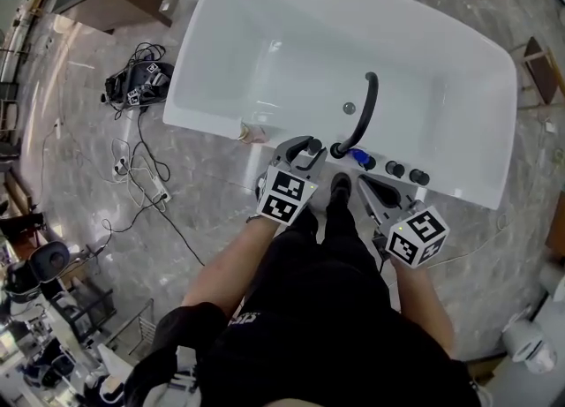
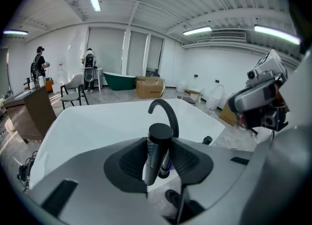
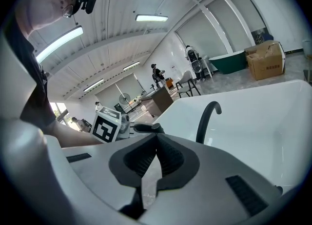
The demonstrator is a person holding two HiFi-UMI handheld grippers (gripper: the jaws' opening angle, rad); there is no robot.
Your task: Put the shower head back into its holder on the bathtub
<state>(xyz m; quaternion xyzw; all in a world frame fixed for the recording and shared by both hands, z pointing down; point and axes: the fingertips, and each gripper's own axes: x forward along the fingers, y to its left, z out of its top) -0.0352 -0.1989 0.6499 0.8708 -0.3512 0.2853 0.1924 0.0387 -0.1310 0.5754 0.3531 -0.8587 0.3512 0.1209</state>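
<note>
Left gripper angles down, jaws clamping shower head; right gripper jaws together.

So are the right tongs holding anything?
No, the right tongs are closed together with nothing between them.

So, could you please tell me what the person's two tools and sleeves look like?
The left tool and the right tool each have a light grey body with two black ribbed pads and carry a white cube printed with black square markers. The person wears a black top, and its sleeve ends above the bare forearm.
</note>
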